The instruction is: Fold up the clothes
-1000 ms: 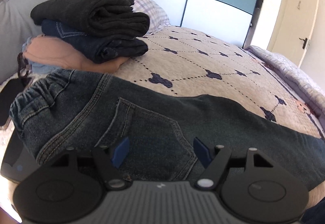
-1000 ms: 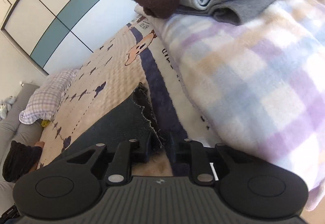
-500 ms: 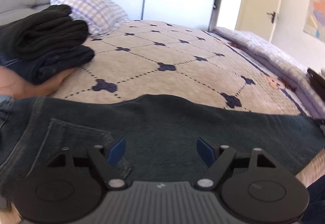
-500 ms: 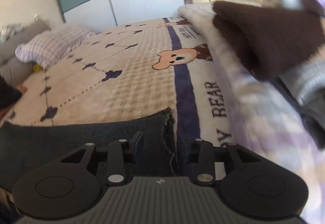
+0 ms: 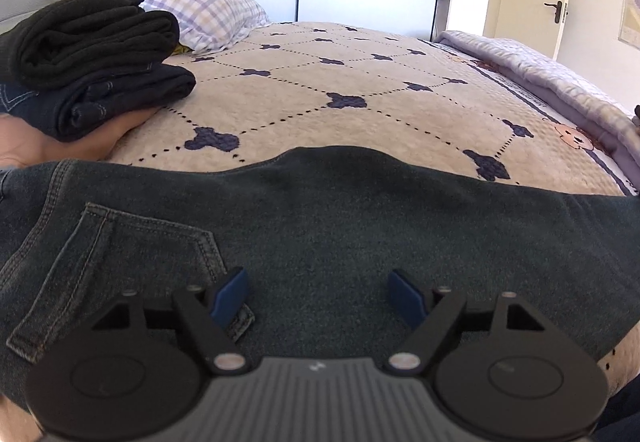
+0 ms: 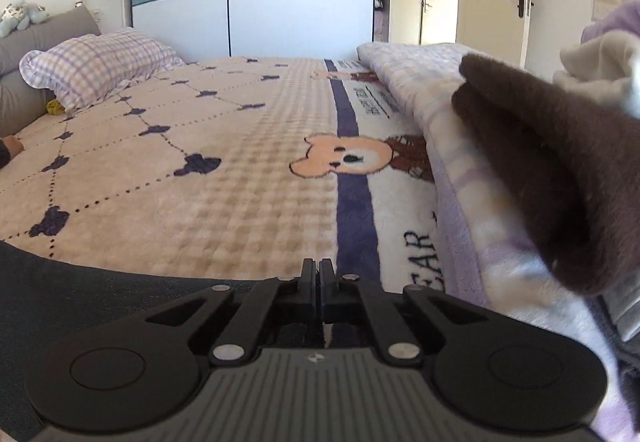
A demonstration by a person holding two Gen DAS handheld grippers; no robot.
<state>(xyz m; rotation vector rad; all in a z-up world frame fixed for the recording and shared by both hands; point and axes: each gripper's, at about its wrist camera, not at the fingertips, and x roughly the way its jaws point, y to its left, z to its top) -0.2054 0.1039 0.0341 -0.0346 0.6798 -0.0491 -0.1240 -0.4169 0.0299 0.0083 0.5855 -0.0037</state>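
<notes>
The left gripper (image 5: 316, 290) stands wide over the dark jeans (image 5: 340, 217), which lie spread across the bed (image 5: 360, 89) under and ahead of it, nothing pinched. The right gripper (image 6: 319, 274) is fully closed, empty, jeans at its left.

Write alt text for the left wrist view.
The left gripper, jaws open, hovers over dark jeans spread flat across a cream patterned bedspread. A stack of folded dark clothes sits at left, a checked pillow behind.
</notes>
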